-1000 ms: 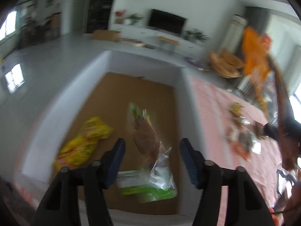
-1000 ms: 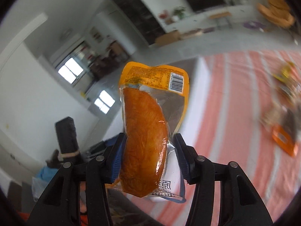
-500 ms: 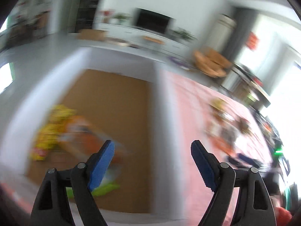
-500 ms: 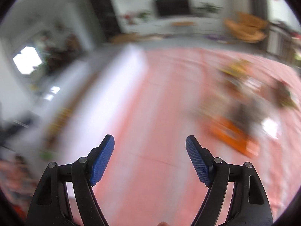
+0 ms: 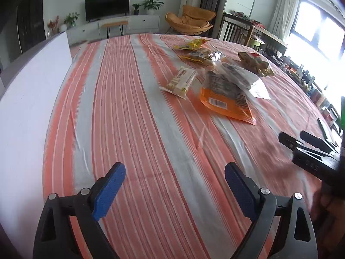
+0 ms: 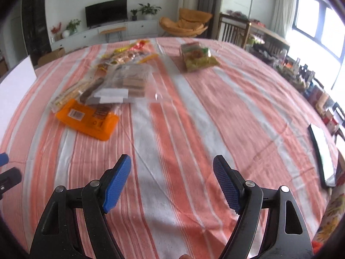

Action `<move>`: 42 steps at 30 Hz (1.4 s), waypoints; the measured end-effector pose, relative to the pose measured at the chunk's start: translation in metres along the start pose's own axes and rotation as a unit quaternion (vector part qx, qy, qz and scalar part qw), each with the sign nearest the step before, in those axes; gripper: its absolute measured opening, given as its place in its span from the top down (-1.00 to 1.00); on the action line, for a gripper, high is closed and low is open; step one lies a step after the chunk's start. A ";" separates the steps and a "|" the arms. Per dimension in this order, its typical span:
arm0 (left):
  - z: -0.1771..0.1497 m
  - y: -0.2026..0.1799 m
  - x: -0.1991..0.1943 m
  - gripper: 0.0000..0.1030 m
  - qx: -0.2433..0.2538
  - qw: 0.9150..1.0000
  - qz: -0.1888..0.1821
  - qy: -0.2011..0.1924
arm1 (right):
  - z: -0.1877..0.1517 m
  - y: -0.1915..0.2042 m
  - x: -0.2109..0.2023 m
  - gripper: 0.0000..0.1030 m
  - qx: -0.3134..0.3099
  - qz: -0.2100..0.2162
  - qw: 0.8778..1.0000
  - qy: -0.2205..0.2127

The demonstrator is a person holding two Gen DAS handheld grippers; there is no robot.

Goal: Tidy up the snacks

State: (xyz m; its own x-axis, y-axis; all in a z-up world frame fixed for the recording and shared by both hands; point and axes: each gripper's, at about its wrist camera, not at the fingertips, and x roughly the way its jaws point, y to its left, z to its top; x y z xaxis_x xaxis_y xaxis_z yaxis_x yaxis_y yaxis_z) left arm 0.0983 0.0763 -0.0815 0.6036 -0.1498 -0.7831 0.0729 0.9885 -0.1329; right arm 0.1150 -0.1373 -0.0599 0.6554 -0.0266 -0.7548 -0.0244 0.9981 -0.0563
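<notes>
Several snack packets lie on the orange-and-white striped tablecloth [image 5: 133,116]. The nearest are an orange packet [image 5: 226,101], a pale bar packet [image 5: 180,81] and a clear bag [image 5: 241,75]. My left gripper [image 5: 175,168] hangs over bare cloth short of them, its jaws opening with nothing between. The right wrist view shows the same orange packet [image 6: 86,118], a clear bag of wafers [image 6: 127,82] and a green-yellow packet [image 6: 198,58] farther back. My right gripper [image 6: 171,158] is open and empty above the cloth [image 6: 204,112].
The white wall of a box [image 5: 32,86] runs along the table's left side. A flat screen device [image 6: 322,157] lies near the right edge. The right gripper's body [image 5: 308,151] shows at the left view's right edge. Chairs and a TV unit stand beyond.
The right gripper let go of its orange snack packet and both grippers swung from the box to over the table, tilting down. Both stand wider open now.
</notes>
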 end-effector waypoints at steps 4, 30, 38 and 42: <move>0.004 0.005 0.020 -0.80 0.021 0.999 0.030 0.007 | -0.001 0.001 0.006 -0.57 0.004 -0.003 1.000 0.015; 0.004 0.001 0.028 -1.00 0.042 0.998 0.043 0.021 | -0.017 -0.004 -0.013 -0.69 0.026 0.011 0.999 0.021; 0.004 0.001 0.028 -1.00 0.042 0.998 0.043 0.021 | -0.017 -0.004 -0.013 -0.69 0.027 0.011 0.999 0.021; 0.004 0.001 0.028 -1.00 0.042 0.998 0.043 0.021 | -0.017 -0.004 -0.012 -0.69 0.027 0.011 0.999 0.021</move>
State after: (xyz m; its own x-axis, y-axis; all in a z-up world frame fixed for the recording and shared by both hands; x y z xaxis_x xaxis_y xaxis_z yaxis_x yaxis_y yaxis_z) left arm 0.1181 0.0729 -0.1012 0.5768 -0.0631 -0.8145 0.0887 0.9960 -0.0143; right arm 0.0944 -0.1416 -0.0613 0.6229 -0.0053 -0.7823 0.0021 1.0000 -0.0051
